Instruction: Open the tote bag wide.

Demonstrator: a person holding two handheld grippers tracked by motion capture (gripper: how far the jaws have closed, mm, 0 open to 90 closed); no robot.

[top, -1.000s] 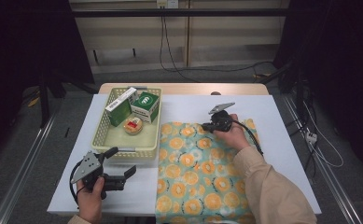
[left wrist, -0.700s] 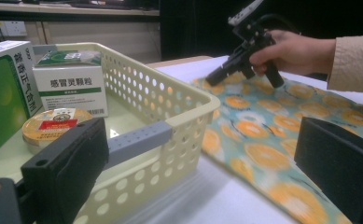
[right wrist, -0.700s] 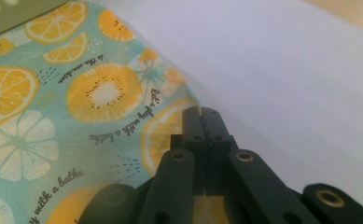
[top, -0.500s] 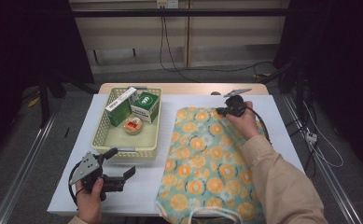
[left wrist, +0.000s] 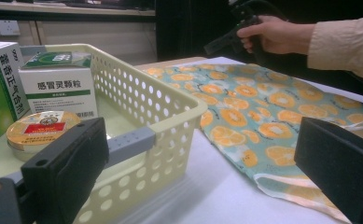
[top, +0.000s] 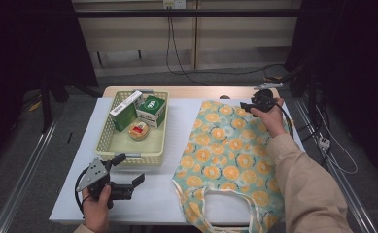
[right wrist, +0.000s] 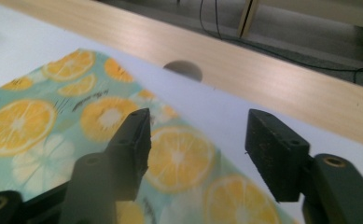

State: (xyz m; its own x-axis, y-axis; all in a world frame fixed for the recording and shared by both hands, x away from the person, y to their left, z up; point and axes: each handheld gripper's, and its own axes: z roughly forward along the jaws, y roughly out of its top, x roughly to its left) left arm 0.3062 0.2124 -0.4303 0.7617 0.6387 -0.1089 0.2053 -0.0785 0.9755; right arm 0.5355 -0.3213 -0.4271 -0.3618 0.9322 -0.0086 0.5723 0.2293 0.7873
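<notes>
The orange-print tote bag (top: 230,160) is spread flat on the right half of the table (top: 177,126), its long axis running from the handles at the near edge to the far edge. The right gripper (top: 254,103) is held just above the bag's far corner; its jaws have just been opening and stand apart, nothing between them. The left gripper (top: 128,174), also spread and empty, is held near the basket (top: 110,138), well apart from the bag.

Right hand-held gripper (top: 252,103) dragged the bag (top: 230,160) flat, jaws just opened, releasing it
</notes>
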